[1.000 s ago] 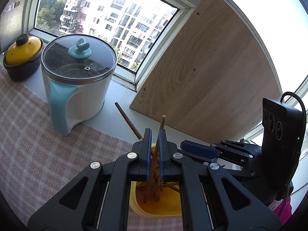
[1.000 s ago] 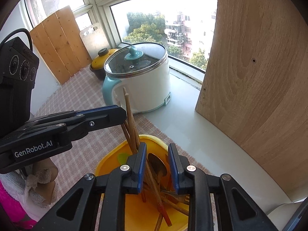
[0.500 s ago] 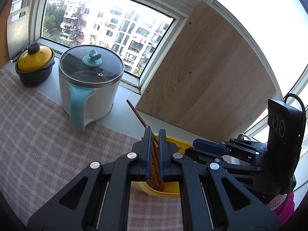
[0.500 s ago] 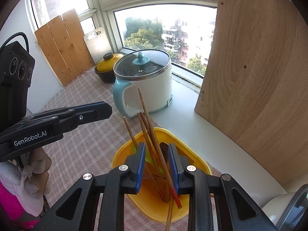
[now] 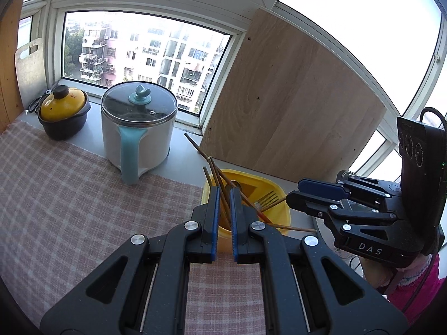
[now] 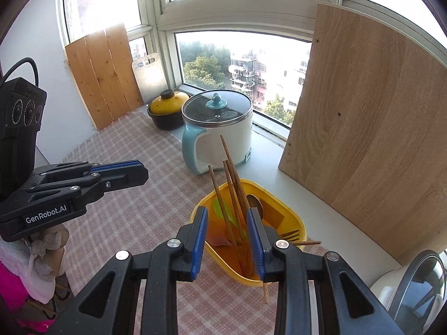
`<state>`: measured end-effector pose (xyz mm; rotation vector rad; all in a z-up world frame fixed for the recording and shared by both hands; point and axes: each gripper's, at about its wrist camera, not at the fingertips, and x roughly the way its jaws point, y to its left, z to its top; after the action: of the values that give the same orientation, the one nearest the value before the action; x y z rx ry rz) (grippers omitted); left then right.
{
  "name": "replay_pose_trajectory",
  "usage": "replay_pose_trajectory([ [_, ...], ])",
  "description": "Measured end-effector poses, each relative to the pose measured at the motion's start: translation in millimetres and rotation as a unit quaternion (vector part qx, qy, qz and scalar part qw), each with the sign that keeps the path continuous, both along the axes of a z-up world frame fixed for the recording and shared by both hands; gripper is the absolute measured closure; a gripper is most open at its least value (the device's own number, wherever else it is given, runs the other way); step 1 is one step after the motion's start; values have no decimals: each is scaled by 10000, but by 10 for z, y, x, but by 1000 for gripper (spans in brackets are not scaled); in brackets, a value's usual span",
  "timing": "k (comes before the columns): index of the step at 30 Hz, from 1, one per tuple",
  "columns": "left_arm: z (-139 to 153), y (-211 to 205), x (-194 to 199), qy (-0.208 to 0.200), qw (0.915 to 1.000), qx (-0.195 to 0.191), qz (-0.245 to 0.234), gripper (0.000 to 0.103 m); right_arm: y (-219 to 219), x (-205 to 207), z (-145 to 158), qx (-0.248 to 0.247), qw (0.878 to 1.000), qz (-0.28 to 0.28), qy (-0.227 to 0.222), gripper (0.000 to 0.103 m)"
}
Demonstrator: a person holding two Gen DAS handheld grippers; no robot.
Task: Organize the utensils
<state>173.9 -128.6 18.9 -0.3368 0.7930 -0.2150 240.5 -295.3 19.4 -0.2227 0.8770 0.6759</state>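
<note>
A yellow square utensil holder [image 5: 275,195] [image 6: 290,217] stands on the checked cloth. In it lean several wooden chopsticks [image 6: 232,173] [image 5: 215,170], a metal spoon [image 6: 255,203], a fork [image 5: 268,196] and a green utensil [image 6: 220,209]. My left gripper [image 5: 223,192] is above and in front of the holder, its jaws a narrow gap apart with nothing held; it also shows in the right wrist view [image 6: 131,171]. My right gripper [image 6: 227,217] is open and empty above the holder; it also shows in the left wrist view [image 5: 315,192].
A white electric pot with a teal handle [image 5: 138,131] [image 6: 218,128] and a yellow-lidded black pot [image 5: 62,111] [image 6: 167,106] stand by the window. A large wooden board [image 5: 290,106] [image 6: 363,128] leans behind the holder. A white appliance [image 6: 413,284] sits at the right.
Both grippers have pulled up and back from the holder. The left jaws, closed on chopsticks before, have parted slightly and the chopsticks stay in the holder. The right jaws have opened wider.
</note>
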Motion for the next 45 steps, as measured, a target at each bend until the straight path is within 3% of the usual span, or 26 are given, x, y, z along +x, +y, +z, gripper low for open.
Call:
replay_pose_trajectory([
  [3, 26, -4, -162, -26, 9999, 102, -66, 99, -38, -106, 57, 45, 9999, -43, -91, 61],
  [6, 44, -21, -327, -42, 9996, 242, -133, 96, -72, -219, 106, 85, 9998, -88, -166, 57],
  [9, 77, -29, -482, -91, 9993, 301, -181, 84, -113, -328, 157, 130, 9994, -170, -279, 41],
  [14, 172, -60, -708, -192, 9989, 365, -213, 51, -187, -489, 228, 211, 9983, -346, -408, 25],
  [22, 296, -101, -953, -327, 9968, 706, -162, 24, -274, -696, 298, 301, 9958, -605, -611, 6],
  [27, 336, -116, -1041, -341, 9944, 997, -105, 19, -299, -788, 345, 304, 9935, -755, -797, 1],
  [32, 355, -82, -1114, -376, 9932, 1105, -42, 6, -278, -843, 364, 274, 9916, -863, -923, 0],
  [37, 343, -82, -1141, -326, 9897, 1396, 15, 4, -246, -871, 343, 247, 9911, -891, -956, 0],
  [45, 289, -54, -1143, -161, 9896, 1427, 89, 3, -221, -878, 298, 186, 9913, -883, -956, 0],
])
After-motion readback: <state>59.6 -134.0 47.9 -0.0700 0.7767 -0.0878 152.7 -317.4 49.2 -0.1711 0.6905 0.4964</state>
